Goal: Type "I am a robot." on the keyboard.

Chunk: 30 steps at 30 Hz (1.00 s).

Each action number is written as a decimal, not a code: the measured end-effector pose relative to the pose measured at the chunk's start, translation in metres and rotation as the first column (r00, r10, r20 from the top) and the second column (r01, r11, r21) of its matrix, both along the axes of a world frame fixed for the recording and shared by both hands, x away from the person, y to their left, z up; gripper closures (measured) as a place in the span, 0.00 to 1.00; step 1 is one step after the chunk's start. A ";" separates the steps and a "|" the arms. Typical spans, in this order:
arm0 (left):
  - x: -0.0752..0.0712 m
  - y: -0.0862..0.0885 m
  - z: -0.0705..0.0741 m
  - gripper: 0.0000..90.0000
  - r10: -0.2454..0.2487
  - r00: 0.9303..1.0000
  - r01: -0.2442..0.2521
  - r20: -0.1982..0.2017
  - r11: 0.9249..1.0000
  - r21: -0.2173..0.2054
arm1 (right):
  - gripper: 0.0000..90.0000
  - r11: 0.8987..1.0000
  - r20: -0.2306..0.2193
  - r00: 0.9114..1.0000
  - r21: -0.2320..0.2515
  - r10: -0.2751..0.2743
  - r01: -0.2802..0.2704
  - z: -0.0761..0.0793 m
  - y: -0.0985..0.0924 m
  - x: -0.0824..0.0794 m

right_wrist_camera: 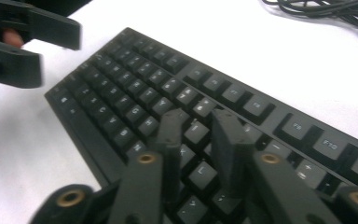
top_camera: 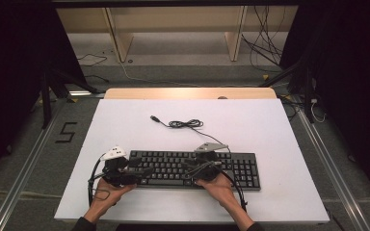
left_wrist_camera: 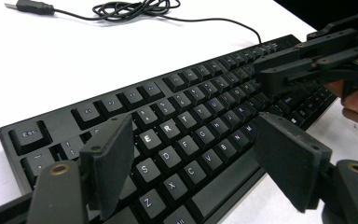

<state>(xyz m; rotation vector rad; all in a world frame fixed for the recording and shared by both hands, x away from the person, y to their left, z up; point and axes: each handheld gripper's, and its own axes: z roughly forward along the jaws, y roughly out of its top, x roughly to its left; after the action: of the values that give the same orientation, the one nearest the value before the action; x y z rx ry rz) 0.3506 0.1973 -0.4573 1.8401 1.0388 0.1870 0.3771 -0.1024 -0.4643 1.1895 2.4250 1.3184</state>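
A black keyboard [top_camera: 238, 166] lies near the front of the white table [top_camera: 270, 125]. Its cable [top_camera: 185, 124] sits coiled behind it and ends in a loose USB plug [top_camera: 154, 118]. My left gripper [top_camera: 144, 172] hovers over the keyboard's left end; in the left gripper view its jaws [left_wrist_camera: 193, 126] stand wide open above the letter keys [left_wrist_camera: 168, 128], holding nothing. My right gripper [top_camera: 189, 169] points left over the middle keys. Its jaws [right_wrist_camera: 198, 119] are drawn close with a narrow gap and nothing between them. Each gripper view shows the other gripper [left_wrist_camera: 266, 73] [right_wrist_camera: 58, 53] nearby.
The white table has bare room behind and to both sides of the keyboard. A wooden strip [top_camera: 188, 93] runs along its far edge. Beyond it are a wooden shelf frame [top_camera: 173, 29], floor cables [top_camera: 265, 43] and dark stands [top_camera: 46, 91].
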 end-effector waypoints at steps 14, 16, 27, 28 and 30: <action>-0.011 0.007 0.000 0.30 0.005 1.000 -0.004 0.024 1.000 -0.024 | 1.00 0.998 -0.014 0.999 -0.046 -0.030 0.030 -0.009 0.003 0.009; -0.012 0.008 0.000 0.30 0.006 1.000 -0.006 0.025 1.000 -0.025 | 1.00 0.998 -0.016 0.999 -0.048 -0.036 0.035 -0.010 0.004 0.010; -0.017 0.009 -0.001 0.29 0.004 0.999 -0.003 0.035 1.000 -0.022 | 1.00 0.998 -0.022 0.999 -0.061 -0.035 0.034 -0.015 0.007 0.013; -0.017 0.009 -0.001 0.29 0.006 0.999 -0.005 0.033 1.000 -0.024 | 1.00 0.997 -0.027 0.999 -0.064 -0.037 0.035 -0.015 0.007 0.013; -0.017 0.010 -0.002 0.29 0.008 0.999 -0.007 0.032 1.000 -0.022 | 1.00 0.996 -0.023 0.999 -0.077 -0.039 0.037 -0.017 0.008 0.013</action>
<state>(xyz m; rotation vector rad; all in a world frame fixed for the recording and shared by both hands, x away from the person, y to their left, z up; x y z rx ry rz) 0.3334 0.2075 -0.4589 1.8082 1.0219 0.2077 0.3898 -0.0941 -0.4811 1.2325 2.4334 1.1965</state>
